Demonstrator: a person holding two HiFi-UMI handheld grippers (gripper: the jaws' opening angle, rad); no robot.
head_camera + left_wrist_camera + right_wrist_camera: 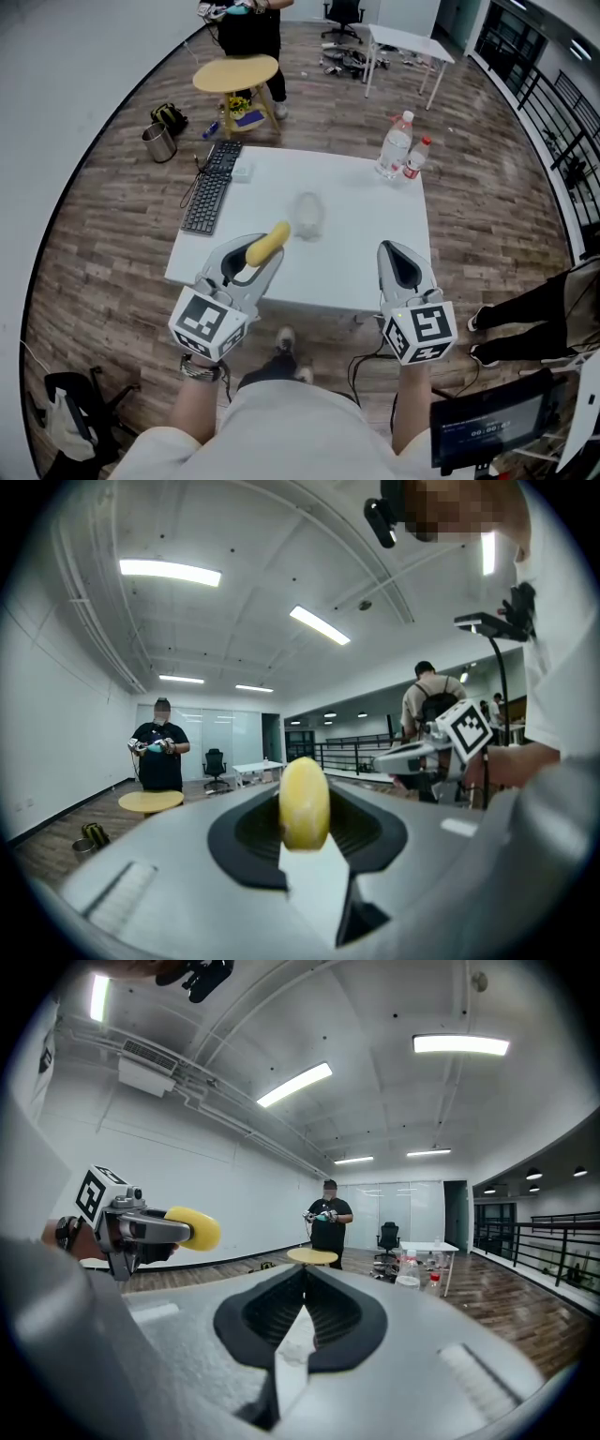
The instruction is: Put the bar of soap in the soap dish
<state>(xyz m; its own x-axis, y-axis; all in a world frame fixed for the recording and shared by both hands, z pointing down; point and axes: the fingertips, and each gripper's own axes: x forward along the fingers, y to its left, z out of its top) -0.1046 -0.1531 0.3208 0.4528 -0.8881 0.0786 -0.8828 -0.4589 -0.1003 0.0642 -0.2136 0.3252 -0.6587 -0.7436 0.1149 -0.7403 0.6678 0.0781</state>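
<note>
You hold the yellow bar of soap pinched in your left gripper above the white table's near edge, your right gripper pressed together and empty, the clear soap dish farther in, not yet filled.

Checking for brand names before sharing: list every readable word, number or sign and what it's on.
Nothing reads clearly.
Screen: pale digits, too blurred to read.
Bottles: red labels, print too small.
Keyboard: key letters too small.
Marker cubes: square patterns, no letters.
</note>
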